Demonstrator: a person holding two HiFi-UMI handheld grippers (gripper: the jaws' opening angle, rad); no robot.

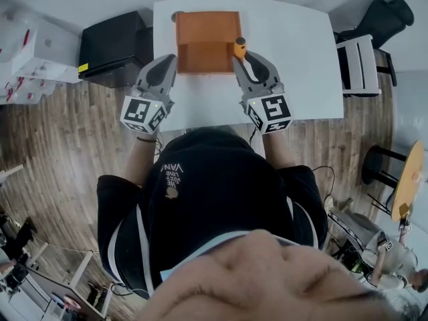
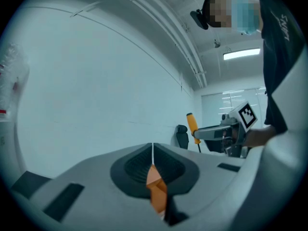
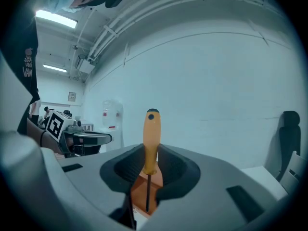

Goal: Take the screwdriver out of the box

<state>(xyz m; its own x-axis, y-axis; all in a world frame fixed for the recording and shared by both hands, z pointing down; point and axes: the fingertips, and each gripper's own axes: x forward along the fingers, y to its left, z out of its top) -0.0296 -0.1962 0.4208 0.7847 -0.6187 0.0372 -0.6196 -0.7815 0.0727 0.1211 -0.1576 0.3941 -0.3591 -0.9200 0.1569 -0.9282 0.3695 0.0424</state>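
Note:
An orange open box (image 1: 207,39) stands on the white table (image 1: 294,52). My right gripper (image 1: 238,57) is at the box's right front corner, shut on the orange handle of the screwdriver (image 1: 239,45). In the right gripper view the screwdriver (image 3: 151,138) stands upright between the jaws (image 3: 150,165), its dark shaft hanging down over the box (image 3: 138,190). My left gripper (image 1: 172,59) is at the box's left front corner. In the left gripper view its jaws (image 2: 153,165) are pinched together on an orange edge of the box (image 2: 157,190).
A black case (image 1: 110,45) sits on the floor left of the table, with white boxes (image 1: 30,52) beyond it. A white chair (image 1: 358,62) stands at the table's right end. A round wooden table (image 1: 409,179) is at the far right.

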